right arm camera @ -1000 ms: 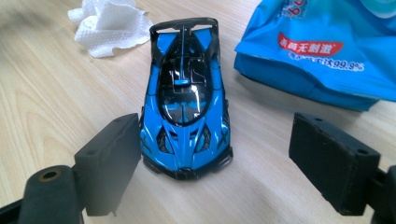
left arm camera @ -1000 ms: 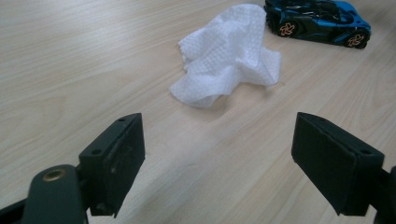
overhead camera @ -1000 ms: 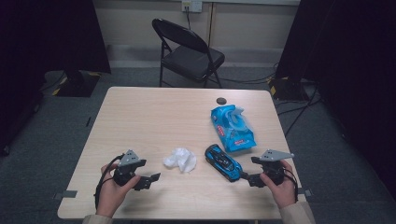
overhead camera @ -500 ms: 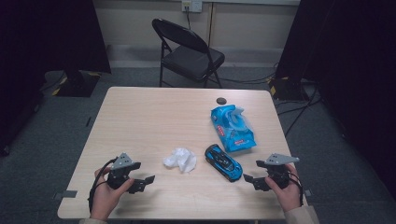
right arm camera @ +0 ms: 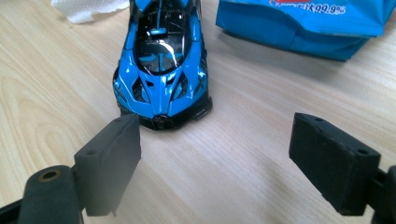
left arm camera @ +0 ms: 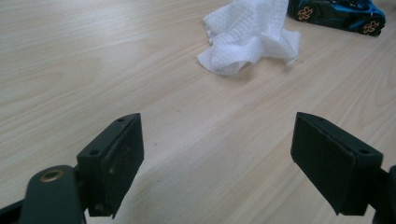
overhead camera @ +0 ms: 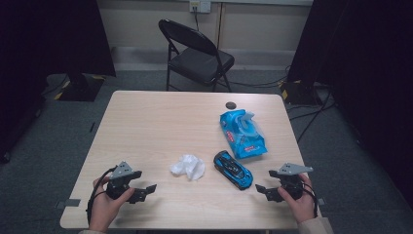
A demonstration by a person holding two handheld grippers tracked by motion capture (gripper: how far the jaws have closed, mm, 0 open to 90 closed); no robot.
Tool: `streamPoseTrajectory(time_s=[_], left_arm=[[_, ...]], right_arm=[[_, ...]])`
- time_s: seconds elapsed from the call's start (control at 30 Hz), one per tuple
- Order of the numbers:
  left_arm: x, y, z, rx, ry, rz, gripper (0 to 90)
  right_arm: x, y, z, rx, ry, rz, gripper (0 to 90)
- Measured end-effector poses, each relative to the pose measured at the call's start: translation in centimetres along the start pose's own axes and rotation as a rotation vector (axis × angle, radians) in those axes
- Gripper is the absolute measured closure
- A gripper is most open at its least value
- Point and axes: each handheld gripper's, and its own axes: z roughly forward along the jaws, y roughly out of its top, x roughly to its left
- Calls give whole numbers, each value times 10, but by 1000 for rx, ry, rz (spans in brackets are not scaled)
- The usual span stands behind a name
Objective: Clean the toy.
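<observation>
A blue and black toy car (overhead camera: 233,169) lies on the wooden table (overhead camera: 160,126), its end facing my right gripper (overhead camera: 265,190), which stands open just short of it near the front right edge. In the right gripper view the car (right arm camera: 162,60) sits ahead of the empty jaws, toward the left one. A crumpled white tissue (overhead camera: 188,166) lies left of the car. My left gripper (overhead camera: 144,191) is open near the front left edge, with the tissue (left arm camera: 250,37) well ahead of it. A blue wipes pack (overhead camera: 242,132) lies behind the car.
A small dark round object (overhead camera: 230,105) sits near the table's far edge. A black folding chair (overhead camera: 195,53) stands beyond the table. The wipes pack (right arm camera: 303,25) is close behind the car on the right. Bare wood spans the table's left half.
Both hands have drawn back toward the table's front edge. The left gripper slid left and nearer; the right gripper moved slightly right. Car, tissue and pack have not moved.
</observation>
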Motion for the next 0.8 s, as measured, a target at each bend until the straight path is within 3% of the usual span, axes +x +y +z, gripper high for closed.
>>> streamPoseTrajectory(time_s=[0.8], left_arm=[[16, -16, -6, 23, 30, -11, 172]], right_arm=[[-9, -17, -1, 30, -37, 15, 170]])
